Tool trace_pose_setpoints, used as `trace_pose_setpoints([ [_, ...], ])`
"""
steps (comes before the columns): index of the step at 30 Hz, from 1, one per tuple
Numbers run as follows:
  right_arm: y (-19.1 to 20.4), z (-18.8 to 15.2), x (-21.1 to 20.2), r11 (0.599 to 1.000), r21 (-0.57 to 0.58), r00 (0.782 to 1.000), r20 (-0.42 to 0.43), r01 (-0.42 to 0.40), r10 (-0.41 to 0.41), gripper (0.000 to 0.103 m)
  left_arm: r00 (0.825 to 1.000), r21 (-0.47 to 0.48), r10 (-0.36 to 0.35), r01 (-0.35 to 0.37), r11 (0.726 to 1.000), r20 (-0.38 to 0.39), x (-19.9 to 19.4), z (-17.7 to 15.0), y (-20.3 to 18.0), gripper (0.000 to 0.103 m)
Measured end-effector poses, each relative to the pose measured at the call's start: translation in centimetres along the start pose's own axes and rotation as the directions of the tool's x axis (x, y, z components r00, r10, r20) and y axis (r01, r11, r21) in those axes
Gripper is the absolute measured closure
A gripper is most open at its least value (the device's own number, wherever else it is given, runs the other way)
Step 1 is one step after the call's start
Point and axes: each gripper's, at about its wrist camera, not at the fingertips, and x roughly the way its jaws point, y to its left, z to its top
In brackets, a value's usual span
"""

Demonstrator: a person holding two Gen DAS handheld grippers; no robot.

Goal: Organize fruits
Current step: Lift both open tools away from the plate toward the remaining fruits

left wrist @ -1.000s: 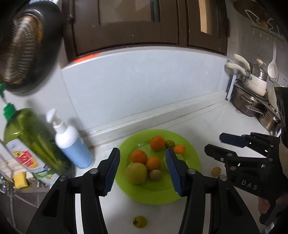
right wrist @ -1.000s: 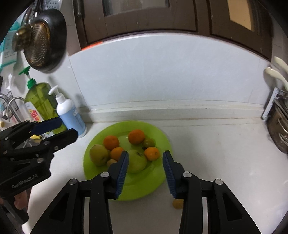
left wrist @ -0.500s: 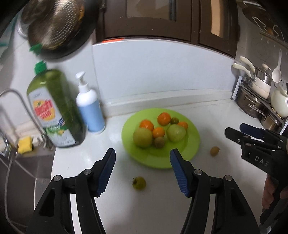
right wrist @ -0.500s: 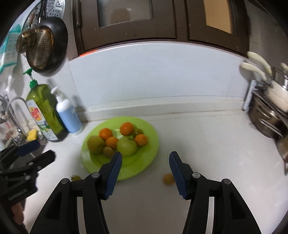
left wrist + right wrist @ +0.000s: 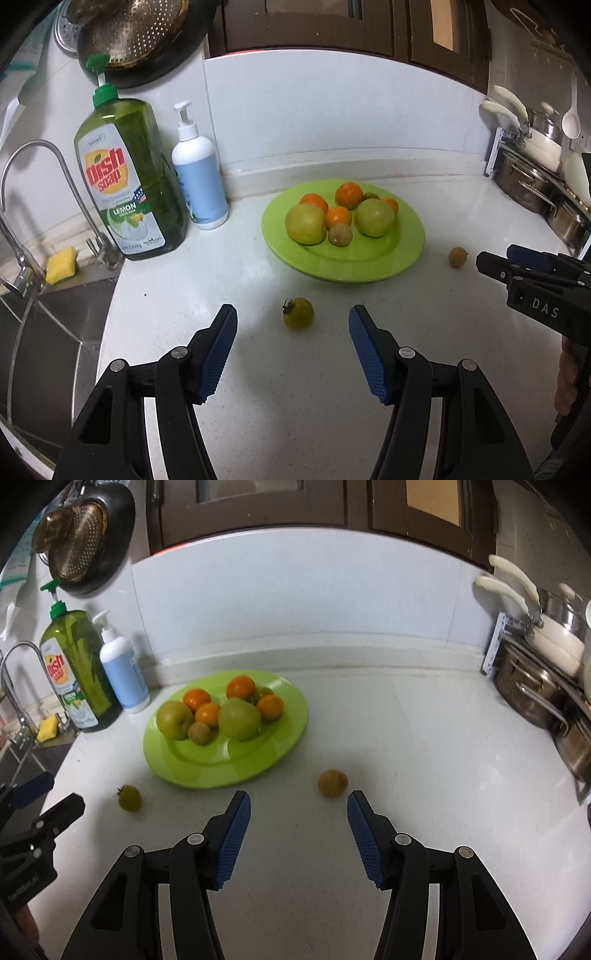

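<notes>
A green plate [image 5: 406, 254] [image 5: 291, 720] on the white counter holds several oranges, two green apples and a small brown fruit. A small green tomato [image 5: 298, 313] [image 5: 129, 798] lies loose on the counter in front of the plate, just ahead of my open, empty left gripper [image 5: 292, 326]. A small brown-yellow fruit [image 5: 332, 783] [image 5: 458, 256] lies loose to the plate's right, just ahead of my open, empty right gripper [image 5: 298, 805], nearer its right finger.
A green dish soap bottle [image 5: 127, 181] and a white-blue pump bottle [image 5: 199, 177] stand left of the plate. A sink with a tap [image 5: 33, 206] and a yellow sponge [image 5: 61, 264] is at far left. Pots [image 5: 535, 679] are stacked at the right.
Both grippers have pulled back from over the plate toward the counter's front. The two loose fruits now lie just ahead of the fingers. Both grippers have opened wider.
</notes>
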Motion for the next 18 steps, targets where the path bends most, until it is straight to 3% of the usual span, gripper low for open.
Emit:
trace_pose_setpoints([
  [7, -0.5, -0.5, 1.5, 0.999, 0.0, 0.999, -0.006, 0.032, -0.033, 0.048, 0.999, -0.026, -0.01, 0.009, 1.0, -0.039, 2.2, -0.6, 0.0, 0.042],
  [18, -1.6, 0.0, 5.6, 0.999, 0.035, 0.997, -0.064, 0.037, -0.035, 0.048, 0.997, -0.052, 0.012, -0.016, 0.999, -0.079, 5.1, -0.5, 0.1, 0.054],
])
